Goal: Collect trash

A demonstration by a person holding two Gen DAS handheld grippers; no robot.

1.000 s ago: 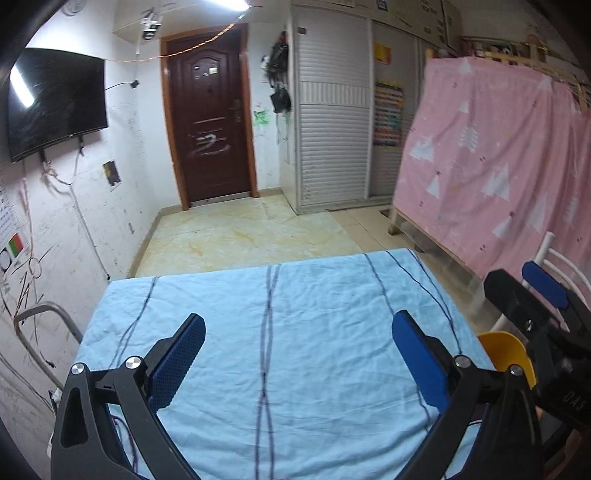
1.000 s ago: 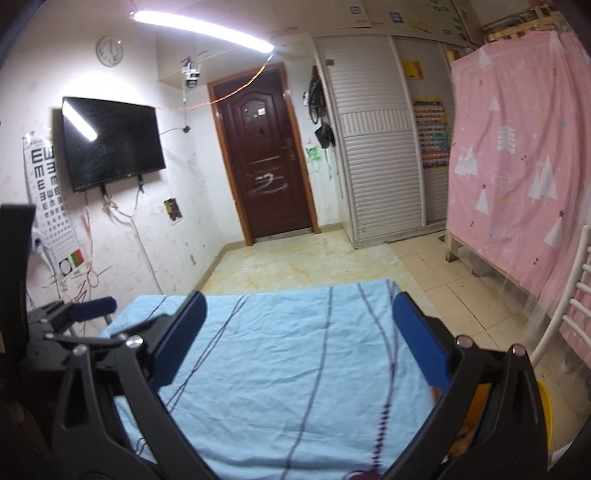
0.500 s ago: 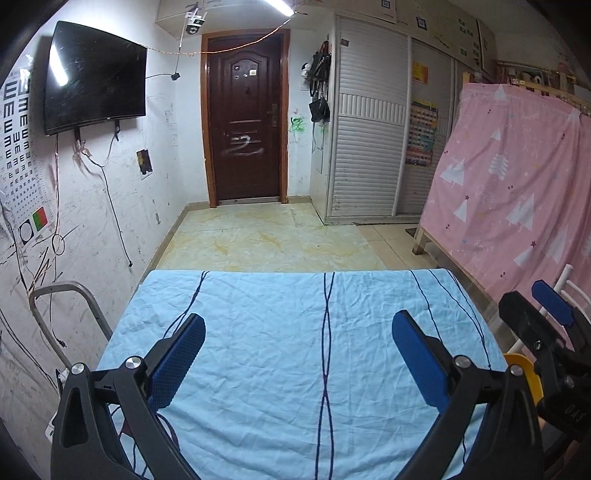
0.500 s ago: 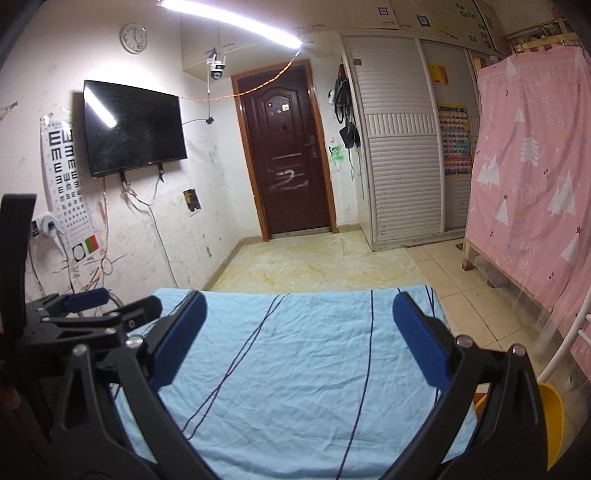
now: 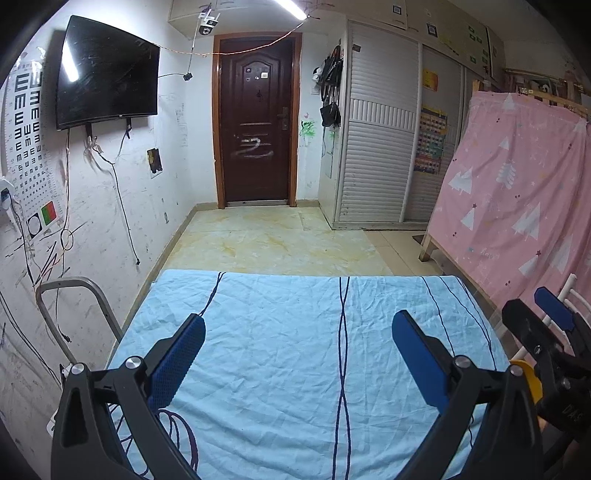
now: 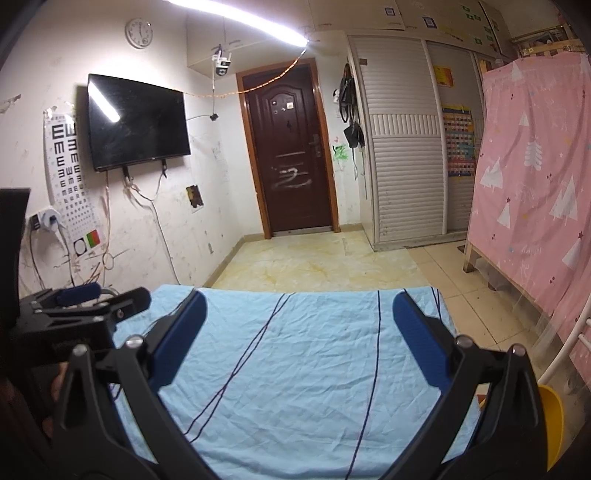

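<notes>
Bin (image 6: 551, 424): yellow, possibly plastic, mostly hidden.

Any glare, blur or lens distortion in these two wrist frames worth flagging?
Left wrist view: sharp, strong fisheye bowing of walls, dark vignette corners, tube light reflected as a streak on the TV. Right wrist view: ceiling light blown out, same streak on the TV, edges curved; blue cloth evenly lit, no motion blur.

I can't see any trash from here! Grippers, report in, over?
Left gripper open, empty. Right gripper open, empty. No trash in view on the blue sheet. Yellow bin at right edge; nothing in the way.
</notes>
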